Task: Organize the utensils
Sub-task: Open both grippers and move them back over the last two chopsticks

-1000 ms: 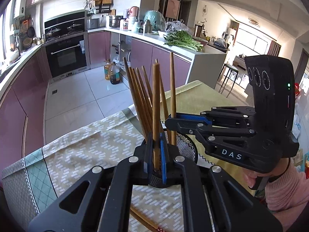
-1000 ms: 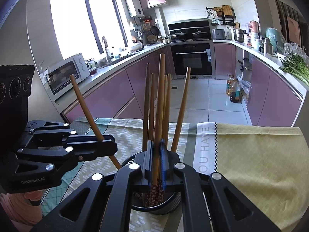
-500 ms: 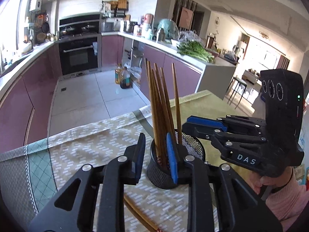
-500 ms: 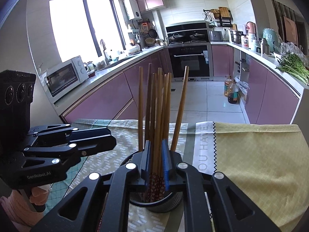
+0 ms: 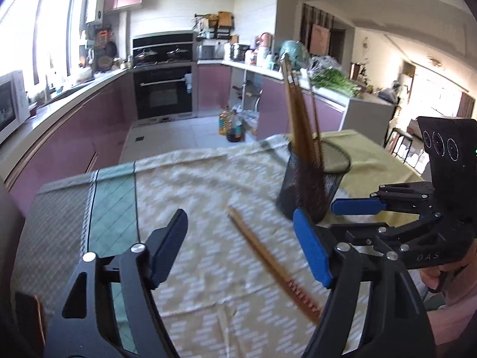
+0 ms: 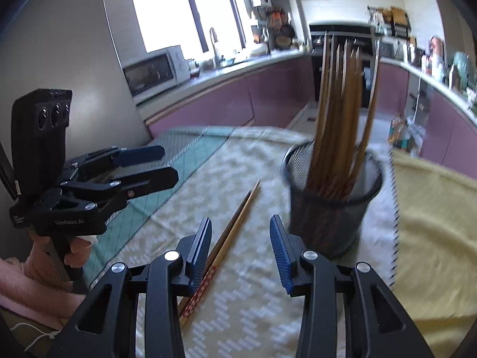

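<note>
Black wire mesh forms the utensil holder (image 5: 313, 185), which stands upright on the patterned tablecloth (image 5: 208, 185) with a bundle of wooden chopsticks (image 6: 340, 119) leaning inside it. A second ago I had both grippers closed on chopsticks at the holder; now both have let go and pulled back. My left gripper (image 5: 238, 247) hangs with its jaws spread wide and empty. My right gripper (image 6: 241, 247) is also released, jaws apart, holding nothing. Between them, just beside the holder, a loose pair of chopsticks (image 5: 268, 262) lies flat on the cloth, decorated ends toward me. I judge that the last sticks are dropped in and this pair is what remains to collect.
</note>
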